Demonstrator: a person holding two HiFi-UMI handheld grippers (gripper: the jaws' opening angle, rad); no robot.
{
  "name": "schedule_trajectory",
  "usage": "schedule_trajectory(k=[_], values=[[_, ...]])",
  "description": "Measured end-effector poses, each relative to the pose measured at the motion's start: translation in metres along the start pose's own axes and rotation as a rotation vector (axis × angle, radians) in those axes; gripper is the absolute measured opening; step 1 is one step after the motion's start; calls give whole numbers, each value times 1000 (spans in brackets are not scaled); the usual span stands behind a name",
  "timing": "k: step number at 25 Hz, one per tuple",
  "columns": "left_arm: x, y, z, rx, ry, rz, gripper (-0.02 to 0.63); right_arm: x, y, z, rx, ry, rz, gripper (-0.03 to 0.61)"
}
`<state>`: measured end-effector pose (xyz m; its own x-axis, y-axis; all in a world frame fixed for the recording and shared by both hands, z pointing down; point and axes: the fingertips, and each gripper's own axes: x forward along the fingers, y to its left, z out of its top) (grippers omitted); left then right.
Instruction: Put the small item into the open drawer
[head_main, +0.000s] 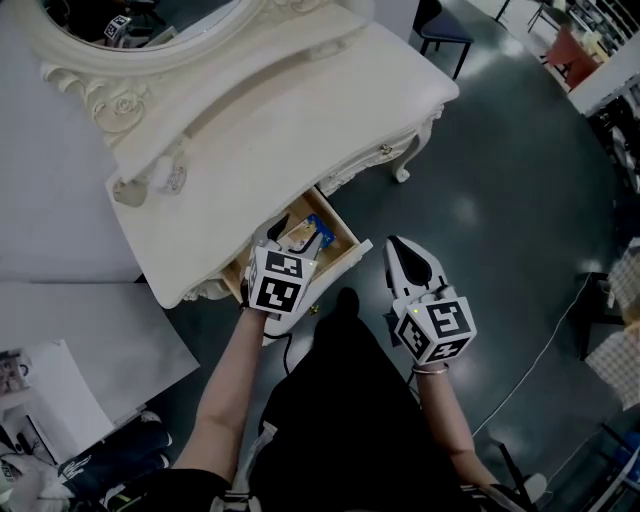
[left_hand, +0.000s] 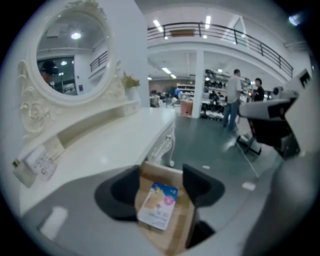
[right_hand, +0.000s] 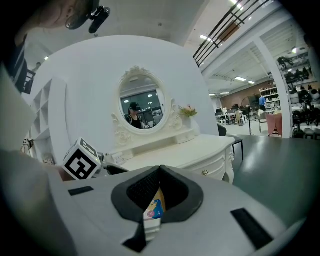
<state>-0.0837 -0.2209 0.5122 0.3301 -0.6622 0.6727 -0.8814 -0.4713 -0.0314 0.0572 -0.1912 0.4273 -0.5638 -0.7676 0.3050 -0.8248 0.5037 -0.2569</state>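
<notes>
L tongs (left_hand: 161, 185): mine, jaws part-open, nothing btwn pads; hanging over the drawer, tips aimed down.
R tongs (right_hand: 160, 171): jaws shut tip to tip, empty; at 3 o'clock of L tongs, off the drawer's front corner.
Packet (left_hand: 159, 205): small blue-white item, flat on drawer floor at 12 o'clock past my L tips, touching neither tongs. Looks placed to me.
Packet risk: if L tongs dip w/ jaws apart, a pad could snag its edge & flip it out.
Drawer (left_hand: 184, 217): wooden, pulled out under table edge.
Drawer risk: R tongs swinging to 9 o'clock could knock the front & jolt the packet.
Table (head_main: 300, 110): white, 11 o'clock.
Mirror (left_hand: 75, 55): oval, farthest.
</notes>
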Motion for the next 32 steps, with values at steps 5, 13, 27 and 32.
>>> schedule_trajectory(k=[5,13,27,32], values=[[-35,9,24,-57,-107,37,246,-6,10,9,-21,-24,9,5],[-85,18,40,-93,-239,96,180,-16,32,20,-51,-60,36,5],[-154,26,34,-221,-409,138,46,-29,69,30,-86,-111,76,5],[-177,29,27,-253,-457,165,15,-36,81,32,-98,-125,89,5]])
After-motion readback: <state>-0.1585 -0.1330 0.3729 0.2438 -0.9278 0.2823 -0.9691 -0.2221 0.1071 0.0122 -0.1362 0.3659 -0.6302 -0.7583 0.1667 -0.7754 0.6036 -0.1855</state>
